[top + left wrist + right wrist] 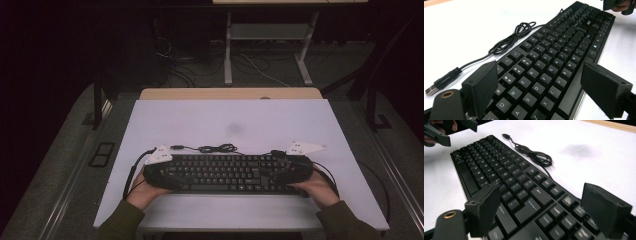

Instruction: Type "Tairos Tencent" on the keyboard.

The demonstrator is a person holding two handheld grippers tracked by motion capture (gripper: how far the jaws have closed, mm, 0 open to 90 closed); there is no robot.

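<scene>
left tongs (541, 85): spread wide at the keyboard's left end — one pad over the far edge by the Q row, the other out past the near edge; the pads stand clear of the casing, nothing pinched.
right tongs (546, 207): likewise parted, straddling the right end over the number-pad keys; I cannot see either pad pressing on the casing.
hands: the left hand (142, 192) and the right hand (320, 189) come in from the near edge of the bench, one at each end.
keyboard (227, 172): a black keyboard lying flat on the white bench (225, 120), close to the near edge, its long axis running left to right between the two tongs.
key relation: each end sits directly under its own tongs, so neither hand is the nearer — a lift would call for both to close across the short width, front edge to back edge, together.
cable (212, 148): loosely coiled just behind the keyboard, touching the bench, its USB plug (432, 88) lying free toward the left.
hard to make out: the keyboard's two ends are covered from above by the tongs and their grey plates; the right end's keys are blurred; where the cable joins the casing is hidden.
beyond: a faint grey smudge (234, 129) mid-bench, then dark floor.
</scene>
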